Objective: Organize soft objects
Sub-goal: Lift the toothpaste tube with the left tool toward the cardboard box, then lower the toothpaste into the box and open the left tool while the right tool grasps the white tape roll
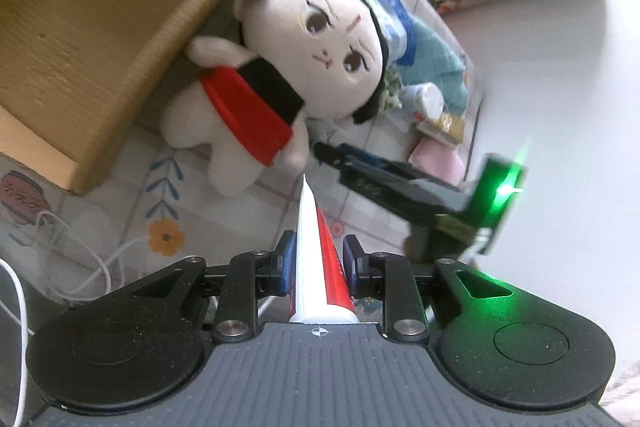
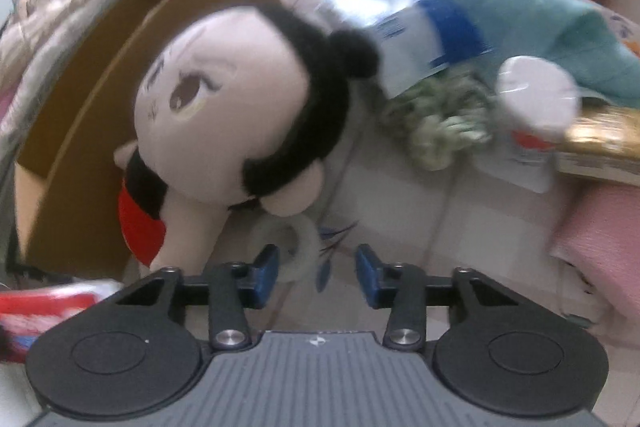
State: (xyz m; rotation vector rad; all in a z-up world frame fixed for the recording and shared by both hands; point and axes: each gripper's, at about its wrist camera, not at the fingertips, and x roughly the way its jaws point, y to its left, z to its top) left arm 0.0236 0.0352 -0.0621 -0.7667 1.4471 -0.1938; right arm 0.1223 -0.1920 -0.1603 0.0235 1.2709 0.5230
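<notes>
Between the left gripper's (image 1: 319, 261) fingers, a red-and-white tube (image 1: 320, 259) sits clenched, apparently bound for sorting; beyond, the right gripper (image 2: 317, 269) hangs released over a pale ring (image 2: 298, 247); farther, the plush doll (image 1: 280, 67) leans against the cardboard box (image 1: 80, 27).

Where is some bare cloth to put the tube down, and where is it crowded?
Free: the patterned cloth between the plush doll, cardboard box and white cable. Crowded: right of the doll, around the teal towel and pink cloth.
</notes>
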